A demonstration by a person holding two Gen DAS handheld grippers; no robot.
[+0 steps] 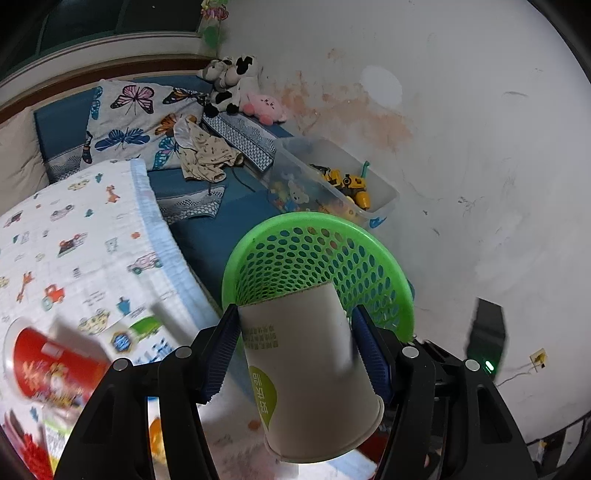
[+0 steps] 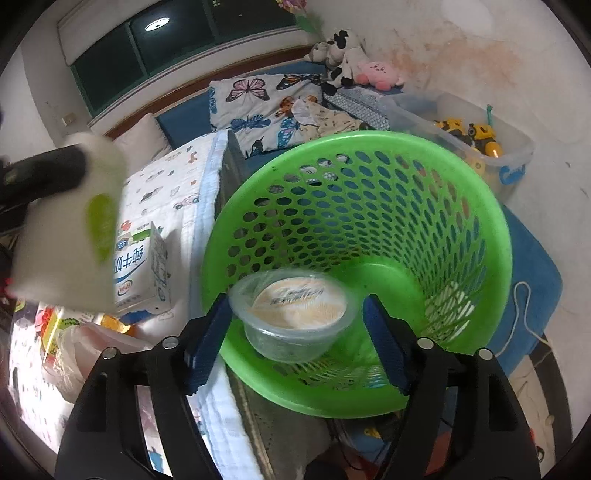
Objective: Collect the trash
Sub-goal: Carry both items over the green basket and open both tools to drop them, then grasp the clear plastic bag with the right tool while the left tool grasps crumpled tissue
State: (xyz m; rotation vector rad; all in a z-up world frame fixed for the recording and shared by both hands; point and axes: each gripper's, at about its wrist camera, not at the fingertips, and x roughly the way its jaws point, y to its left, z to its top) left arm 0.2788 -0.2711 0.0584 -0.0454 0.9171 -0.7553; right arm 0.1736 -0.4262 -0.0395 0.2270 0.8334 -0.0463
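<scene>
- Bedroom scene: a bed with a blue sheet and a white quilt printed with little cars sits below a dark window, against a stained white wall.
- Standing at the bed's edge is a green plastic basket with holes all over its wall; this is where the trash goes.
- Over its open mouth, the right gripper has its blue pads standing apart, with a clear plastic tub between them; the tub's sealed lid faces up and it looks blurred, with a gap between it and each pad, so it is released rather than gripped.
- The left gripper is clenched on a white paper cup with a green patch, both pads pressed against its sides; the cup is upside down, its base toward the basket's rim.
- From the right wrist view the same cup shows at the left, blurred, well apart from the basket.
- On the quilt lie a milk carton and, in the left wrist view, a blurred red tin.
- Farther off, a butterfly pillow, a crumpled beige garment, plush toys in the corner, and a clear box of yellow toy vehicles beside the wall.
</scene>
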